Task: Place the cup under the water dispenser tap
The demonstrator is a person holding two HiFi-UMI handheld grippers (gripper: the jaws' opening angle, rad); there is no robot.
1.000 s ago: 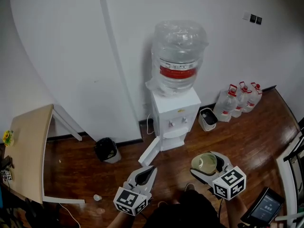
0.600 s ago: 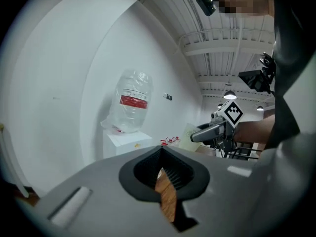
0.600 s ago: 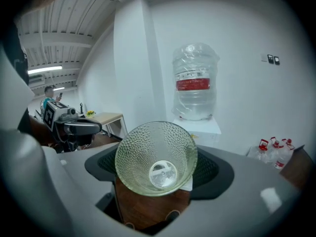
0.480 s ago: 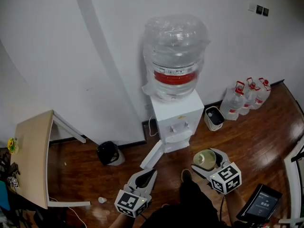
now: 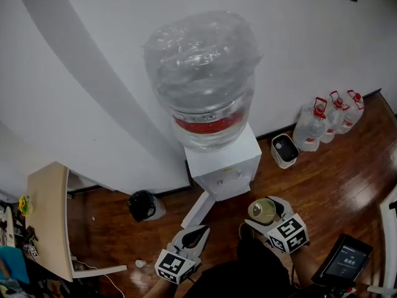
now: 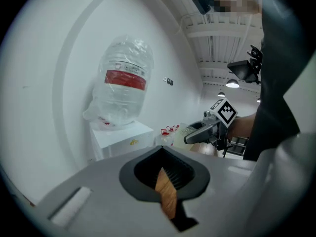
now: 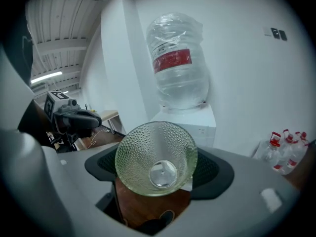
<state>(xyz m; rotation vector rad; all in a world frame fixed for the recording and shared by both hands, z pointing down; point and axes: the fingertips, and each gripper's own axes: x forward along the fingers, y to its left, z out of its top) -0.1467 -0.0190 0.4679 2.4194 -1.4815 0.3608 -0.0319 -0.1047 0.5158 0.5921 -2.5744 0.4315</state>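
Glass, dimpled and faintly green, is what the cup (image 7: 156, 163) is made of. It is clamped between the widely spread jaws of the right gripper (image 5: 264, 208). In the right gripper view its mouth is turned back toward the camera, so that the round base is seen through the bowl.

In the head view the cup is held above the wooden floor (image 5: 335, 185), in front of the white water dispenser (image 5: 228, 165) and apart from it; it is not under the taps. A large clear water bottle (image 5: 201, 82) with a red label band is seated upside down on top of the dispenser. A white panel (image 5: 198, 208) is seen leaning out at the dispenser's foot.

The left gripper (image 5: 198, 233) is held lower left of the cup, with its jaws pressed together and nothing between them.

Against the wall to the right, a cluster of red-capped water jugs (image 5: 332, 115) is seen, with a small white bin (image 5: 285, 150) beside them. A black bin (image 5: 143, 205) and a light wooden table (image 5: 46, 219) are seen to the left.
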